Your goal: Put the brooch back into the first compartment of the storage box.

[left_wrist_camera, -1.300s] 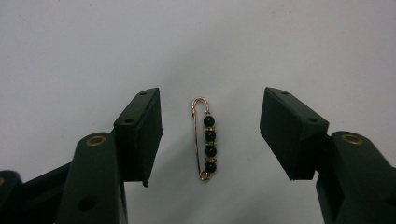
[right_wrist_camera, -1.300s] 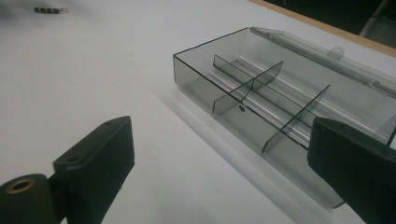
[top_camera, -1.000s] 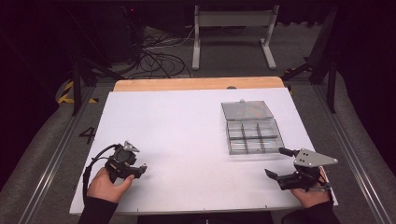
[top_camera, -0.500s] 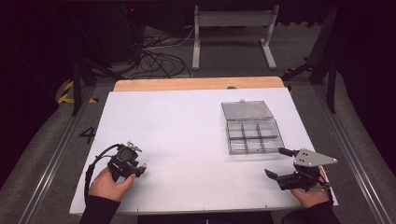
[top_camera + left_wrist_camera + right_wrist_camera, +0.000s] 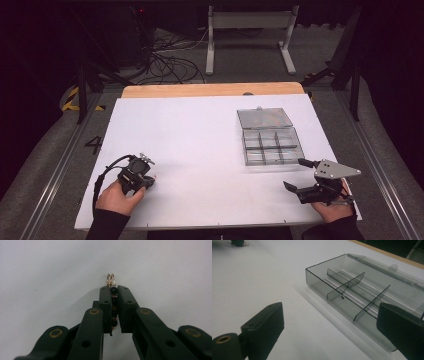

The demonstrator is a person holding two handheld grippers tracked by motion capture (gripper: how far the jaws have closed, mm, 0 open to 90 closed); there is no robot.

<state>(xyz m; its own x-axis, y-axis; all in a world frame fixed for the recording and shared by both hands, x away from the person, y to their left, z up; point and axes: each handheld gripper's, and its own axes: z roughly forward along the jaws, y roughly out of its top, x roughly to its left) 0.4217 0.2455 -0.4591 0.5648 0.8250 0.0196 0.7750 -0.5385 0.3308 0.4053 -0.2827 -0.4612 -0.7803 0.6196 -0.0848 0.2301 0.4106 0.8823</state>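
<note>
My left gripper sits low over the white table near its front left. It is shut on a short string of black beads, and two small gold rings stick out past the jaw tips. My right gripper is held at the front right, open with nothing between its jaws. It points at a clear smoky plastic compartment box whose lid lies folded back. The dividers are visible, and the compartments look bare.
A wooden strip runs along the table's far edge. Behind it are cables on the floor and a white stand. The left hand and its gripper appear far off in the right gripper view.
My left gripper has dropped slightly lower and nearer the front edge, with the beads still held. The right gripper and the box have stayed in place.
</note>
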